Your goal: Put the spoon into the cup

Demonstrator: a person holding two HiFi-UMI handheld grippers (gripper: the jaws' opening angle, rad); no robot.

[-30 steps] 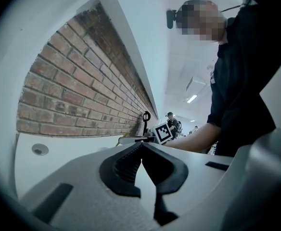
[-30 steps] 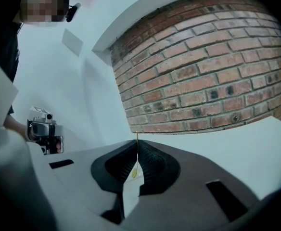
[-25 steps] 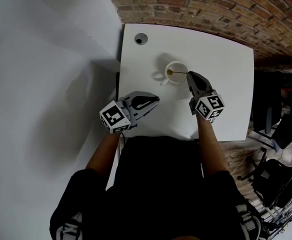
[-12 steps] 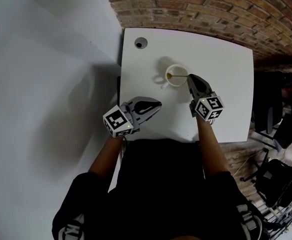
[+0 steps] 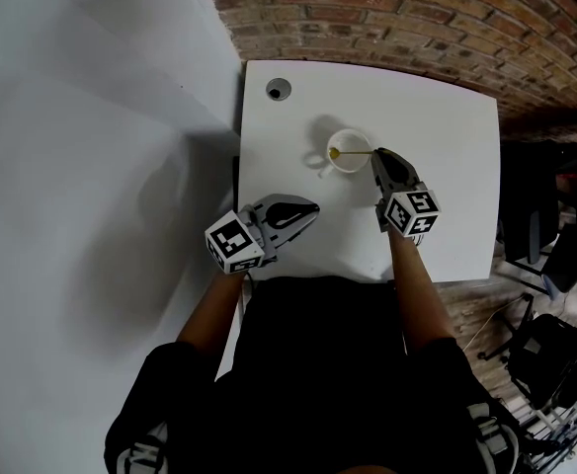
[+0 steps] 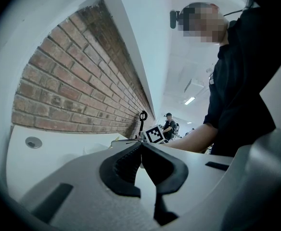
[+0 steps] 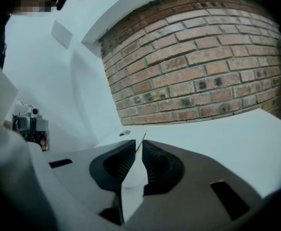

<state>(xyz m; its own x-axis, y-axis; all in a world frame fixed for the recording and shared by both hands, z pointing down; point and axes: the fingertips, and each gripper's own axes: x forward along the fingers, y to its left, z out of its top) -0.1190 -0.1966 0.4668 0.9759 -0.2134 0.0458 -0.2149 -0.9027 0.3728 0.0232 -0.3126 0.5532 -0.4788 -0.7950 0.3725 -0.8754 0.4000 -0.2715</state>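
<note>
Gold-coloured slim metal spoon (image 5: pixel 353 151) lies with its bowl in the round white cup (image 5: pixel 340 165) towards the white worktop's (image 5: pixel 447 186) far edge, handle pointing right between the right gripper's (image 5: pixel 377 156) just-opening jaws, while the left gripper (image 5: pixel 311 206), farther off, stays out of it, closed and empty.

The left gripper (image 6: pixel 140 147) is pointing across the white table (image 6: pixel 63 146) with its jaws meeting at the tips, while a brick wall (image 6: pixel 73 90) is filling 10 o'clock, a round grommet (image 6: pixel 33 142) is sitting at 9 o'clock and a person's forearm (image 6: pixel 198 136) is showing at 3 o'clock.
</note>
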